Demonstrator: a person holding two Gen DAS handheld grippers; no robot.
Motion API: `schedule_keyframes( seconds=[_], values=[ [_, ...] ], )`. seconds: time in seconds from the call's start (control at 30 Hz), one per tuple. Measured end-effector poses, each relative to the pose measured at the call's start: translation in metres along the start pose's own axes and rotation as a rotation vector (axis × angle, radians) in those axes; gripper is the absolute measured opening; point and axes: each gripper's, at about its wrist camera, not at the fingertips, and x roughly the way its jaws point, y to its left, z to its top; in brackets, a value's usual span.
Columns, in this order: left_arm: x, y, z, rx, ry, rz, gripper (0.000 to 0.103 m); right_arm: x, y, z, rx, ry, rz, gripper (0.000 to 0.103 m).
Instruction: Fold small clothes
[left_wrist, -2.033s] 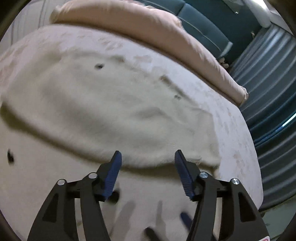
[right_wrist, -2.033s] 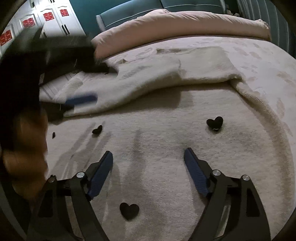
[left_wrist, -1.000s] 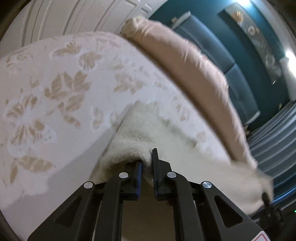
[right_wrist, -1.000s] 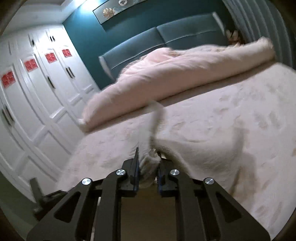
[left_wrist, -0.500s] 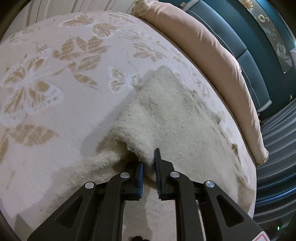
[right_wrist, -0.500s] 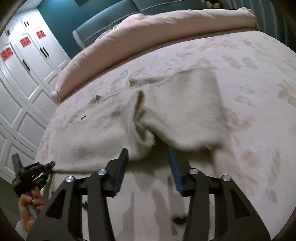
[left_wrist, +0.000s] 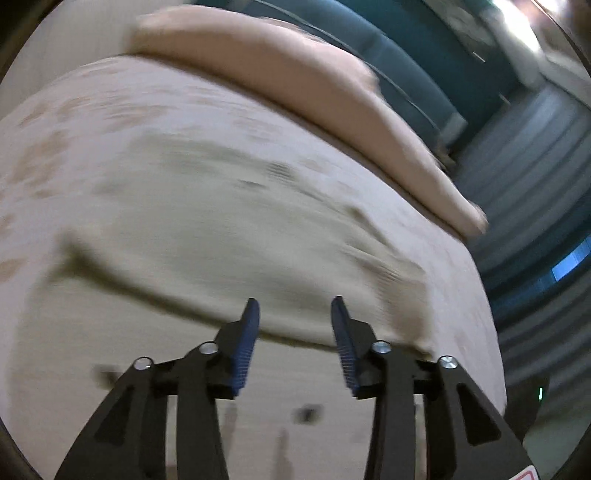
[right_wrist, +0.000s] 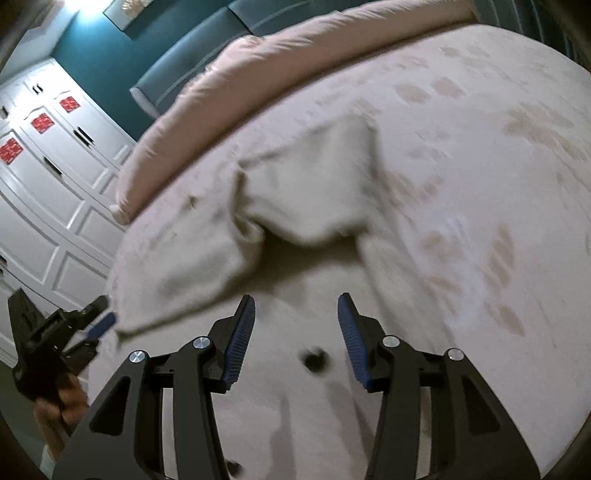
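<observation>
A cream fuzzy garment (left_wrist: 236, 229) lies folded over on the bed, its near folded edge just beyond my left gripper (left_wrist: 294, 304), which is open and empty. In the right wrist view the garment (right_wrist: 295, 192) lies ahead, a folded flap over its lower layer. My right gripper (right_wrist: 295, 301) is open and empty, over the garment's lower part with a black heart spot (right_wrist: 314, 362). The left gripper (right_wrist: 92, 325) shows at the garment's left corner. Both views are motion-blurred.
A pink rolled duvet (left_wrist: 295, 81) lies along the far side of the bed, before a teal headboard (right_wrist: 192, 62). White wardrobe doors (right_wrist: 48, 177) stand at the left. The bed's patterned cover (right_wrist: 480, 184) spreads to the right. Striped curtains (left_wrist: 535, 184) hang at the right.
Both grippers carried the garment's edge over and laid it down. The right opened first, then the left let go and opened. Both have drawn back toward the near edge.
</observation>
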Motion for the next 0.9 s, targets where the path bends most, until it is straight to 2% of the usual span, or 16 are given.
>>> schedule_keyframes(
  seconds=[0.1,0.17,0.3,0.33,0.37,0.4,0.43,0.5,0.63,0.67,0.73,0.83,0.9],
  values=[
    [0.047,-0.068,-0.012,0.213,0.087,-0.051,0.054,-0.004,0.013,0.003,-0.038,-0.036,-0.009,0.046],
    [0.077,-0.098,-0.026,0.329,0.136,-0.054,0.063,-0.008,0.01,0.002,-0.056,-0.051,-0.036,0.046],
    [0.14,-0.128,-0.05,0.478,0.179,0.055,0.062,-0.02,-0.008,-0.003,-0.063,-0.063,-0.098,0.046],
    [0.148,-0.128,-0.051,0.486,0.177,0.074,0.058,-0.023,-0.012,-0.004,-0.065,-0.062,-0.108,0.046],
    [0.156,-0.127,-0.051,0.491,0.157,0.103,0.039,-0.025,-0.019,-0.005,-0.066,-0.055,-0.114,0.046],
    [0.157,-0.125,-0.047,0.483,0.143,0.108,0.014,-0.027,-0.023,-0.005,-0.066,-0.049,-0.116,0.046],
    [0.153,-0.121,-0.038,0.433,0.144,0.049,0.007,-0.028,-0.026,-0.005,-0.067,-0.047,-0.117,0.047],
    [0.13,-0.104,-0.016,0.318,0.112,-0.054,0.006,-0.028,-0.028,-0.006,-0.088,-0.038,-0.116,0.047],
    [0.052,-0.055,0.037,0.132,-0.059,-0.141,0.005,-0.016,-0.007,-0.008,-0.157,-0.005,-0.073,0.047],
    [0.024,-0.035,0.055,0.066,-0.113,-0.151,0.005,-0.011,-0.001,-0.008,-0.17,0.002,-0.055,0.047],
    [-0.021,-0.008,0.081,0.004,-0.213,-0.136,0.005,0.001,0.019,-0.008,-0.197,0.018,-0.011,0.047],
    [-0.074,0.019,0.107,-0.035,-0.323,-0.108,0.005,0.027,0.066,-0.005,-0.291,0.033,0.031,0.047],
    [-0.109,0.032,0.122,-0.042,-0.395,-0.082,0.005,0.054,0.11,-0.006,-0.406,0.049,0.035,0.047]
  ],
)
